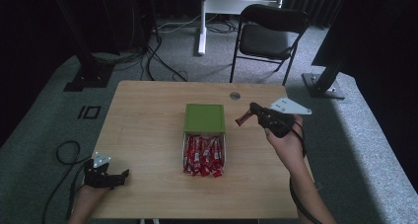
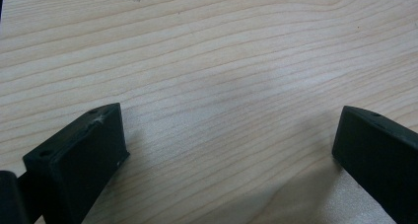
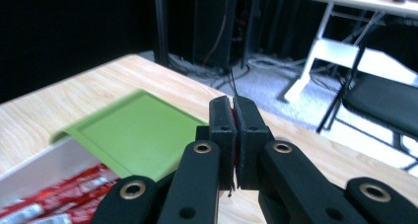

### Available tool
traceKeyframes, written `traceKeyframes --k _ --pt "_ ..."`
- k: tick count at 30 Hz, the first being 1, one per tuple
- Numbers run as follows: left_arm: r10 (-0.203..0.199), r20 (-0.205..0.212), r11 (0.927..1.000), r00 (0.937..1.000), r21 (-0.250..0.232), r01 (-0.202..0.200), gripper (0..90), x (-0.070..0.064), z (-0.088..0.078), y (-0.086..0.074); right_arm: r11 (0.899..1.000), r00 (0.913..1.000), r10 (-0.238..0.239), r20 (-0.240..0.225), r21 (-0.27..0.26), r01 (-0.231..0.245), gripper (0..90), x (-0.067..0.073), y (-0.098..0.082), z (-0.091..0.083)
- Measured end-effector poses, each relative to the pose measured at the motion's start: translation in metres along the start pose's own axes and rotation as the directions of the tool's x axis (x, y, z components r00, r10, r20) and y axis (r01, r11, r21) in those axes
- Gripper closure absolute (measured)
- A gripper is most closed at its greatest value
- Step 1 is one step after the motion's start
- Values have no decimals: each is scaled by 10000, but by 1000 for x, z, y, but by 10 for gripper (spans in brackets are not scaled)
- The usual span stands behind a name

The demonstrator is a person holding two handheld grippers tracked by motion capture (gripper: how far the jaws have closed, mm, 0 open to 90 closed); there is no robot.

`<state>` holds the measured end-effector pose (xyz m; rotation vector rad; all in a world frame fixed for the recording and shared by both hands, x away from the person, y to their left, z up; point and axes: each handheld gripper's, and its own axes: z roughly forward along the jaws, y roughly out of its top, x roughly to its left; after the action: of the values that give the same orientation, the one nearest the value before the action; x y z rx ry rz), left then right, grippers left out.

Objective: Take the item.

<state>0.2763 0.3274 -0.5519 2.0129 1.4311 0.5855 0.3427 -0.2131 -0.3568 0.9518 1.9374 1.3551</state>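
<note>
**One red packet up in the air, the rest in the box**

The right gripper [image 1: 250,111] is lifted above the wooden table [image 1: 148,135], just to the right of the green lid [image 1: 204,118], with its jaws pinched tight on a single red packet [image 1: 241,119] that hangs out of the tips at a slant. In the right gripper view a thin strip of red shows between the closed jaws. Below the lid sits the open box [image 1: 204,155], packed with more red packets.

The left gripper [image 1: 118,176] rests at the near left corner of the table, jaws spread wide, nothing between them.

The hold looks slight, only an edge of wrapper is caught. I'd guess a quick swing could let it slip free and drop onto the table or floor. Squeezing harder might crush whatever is inside.
</note>
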Motion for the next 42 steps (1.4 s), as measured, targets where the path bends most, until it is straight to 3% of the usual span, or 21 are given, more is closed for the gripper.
traceKeyframes --k 4,12,20,25,27,29,38,42 --pt "3 -1 10000 10000 1 -3 7 0 0 0 9990 9983 28 587 450 -54 885 -18 -13 17" --pt "-6 3 10000 10000 7 6 7 0 0 0 9949 9874 -351 1542 993 199 884 -35 -28 47" --pt "-6 5 10000 10000 7 6 7 0 0 0 9916 9775 -646 2008 1231 403 884 -36 -50 65" --pt "-5 5 10000 10000 7 5 7 0 0 0 9874 9820 -790 1718 1492 533 884 -24 -66 71" --pt "-5 5 10000 10000 8 5 7 0 0 0 9813 9761 -1241 1782 1678 941 883 -15 -72 72" --pt "-3 4 10000 10000 10 3 7 0 0 0 9760 9758 -1456 1632 1853 1147 883 -7 -78 73" --pt "-7 5 10000 10000 8 7 7 0 0 0 9837 9959 -687 584 1702 579 882 16 -100 64" --pt "-4 3 10000 10000 13 4 7 0 0 0 9848 9991 -307 300 1720 251 882 24 -113 63"
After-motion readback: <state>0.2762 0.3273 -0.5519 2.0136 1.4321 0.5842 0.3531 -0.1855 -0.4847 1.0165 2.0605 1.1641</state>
